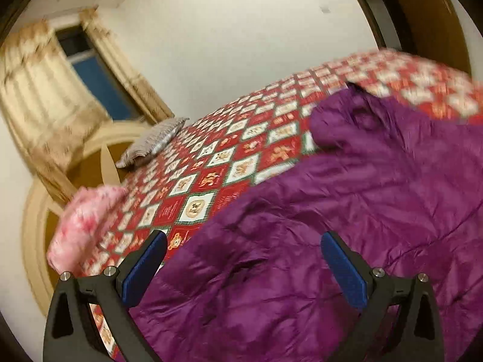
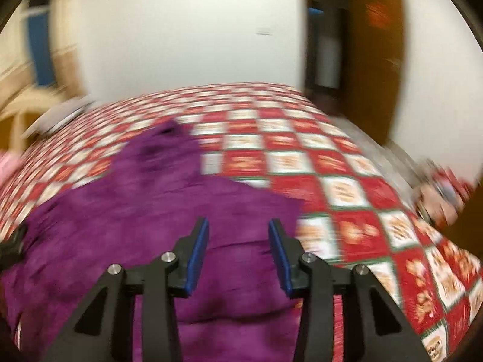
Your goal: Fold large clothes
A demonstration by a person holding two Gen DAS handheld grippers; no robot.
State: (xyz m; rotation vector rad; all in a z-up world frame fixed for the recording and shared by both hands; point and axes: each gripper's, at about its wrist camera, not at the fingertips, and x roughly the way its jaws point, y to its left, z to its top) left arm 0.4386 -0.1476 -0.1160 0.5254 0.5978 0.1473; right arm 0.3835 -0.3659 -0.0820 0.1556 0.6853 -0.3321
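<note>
A large purple padded garment (image 1: 347,211) lies spread on a bed with a red and white patchwork cover (image 1: 229,157). My left gripper (image 1: 244,241) is open wide and empty, hovering over the garment's near part. In the right wrist view the same purple garment (image 2: 151,211) lies on the cover (image 2: 347,187), with one narrower part reaching toward the far side. My right gripper (image 2: 238,226) is open and empty above the garment's right part. The right view is motion-blurred.
A pink cloth (image 1: 84,226) and a grey pillow (image 1: 154,141) lie at the bed's left edge by a cream headboard (image 1: 33,226). Curtains (image 1: 39,90) frame a window. A brown door (image 2: 377,60) stands at the far right. Blurred items (image 2: 437,193) sit beside the bed.
</note>
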